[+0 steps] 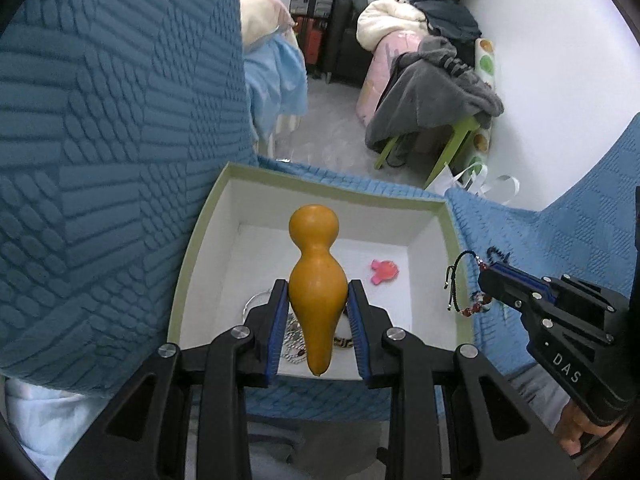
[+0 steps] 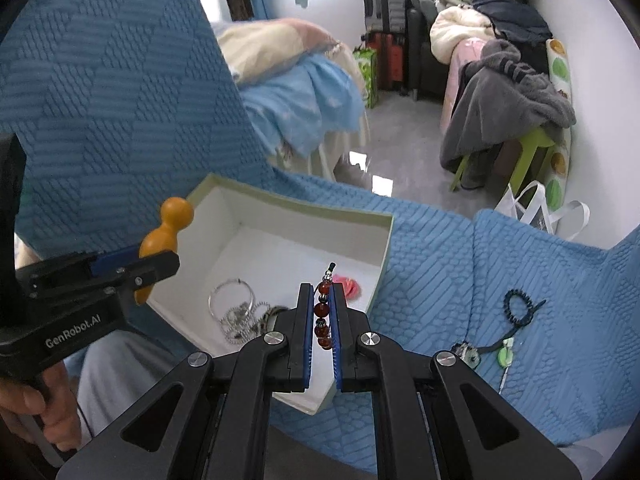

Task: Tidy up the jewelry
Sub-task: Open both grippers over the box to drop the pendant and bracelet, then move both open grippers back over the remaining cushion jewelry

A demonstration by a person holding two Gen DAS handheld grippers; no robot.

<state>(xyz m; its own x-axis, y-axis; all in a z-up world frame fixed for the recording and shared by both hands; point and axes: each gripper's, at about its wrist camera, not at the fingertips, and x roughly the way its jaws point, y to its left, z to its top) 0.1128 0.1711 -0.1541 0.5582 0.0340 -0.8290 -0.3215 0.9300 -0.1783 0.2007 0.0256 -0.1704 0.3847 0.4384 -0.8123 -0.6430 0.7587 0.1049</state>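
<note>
While the left gripper (image 1: 318, 312) pinches an orange gourd (image 1: 316, 276) lengthwise over the white box (image 1: 192, 248), round end forward, the right gripper (image 2: 322, 316) clamps a red bead bracelet (image 2: 322, 312) above the box's edge.

gourd (image 1: 318, 280): plain orange-yellow, between the left gripper's blue pads
bracelet (image 2: 322, 312): dark red beads, black cord
box (image 1: 452, 240): white inside, pale green rim
charm (image 1: 385, 271): pink
blanket (image 2: 460, 272): blue, woven relief blocks

Open box (image 1: 192, 248), jewelry heap (image 2: 240, 316) near corner
</note>
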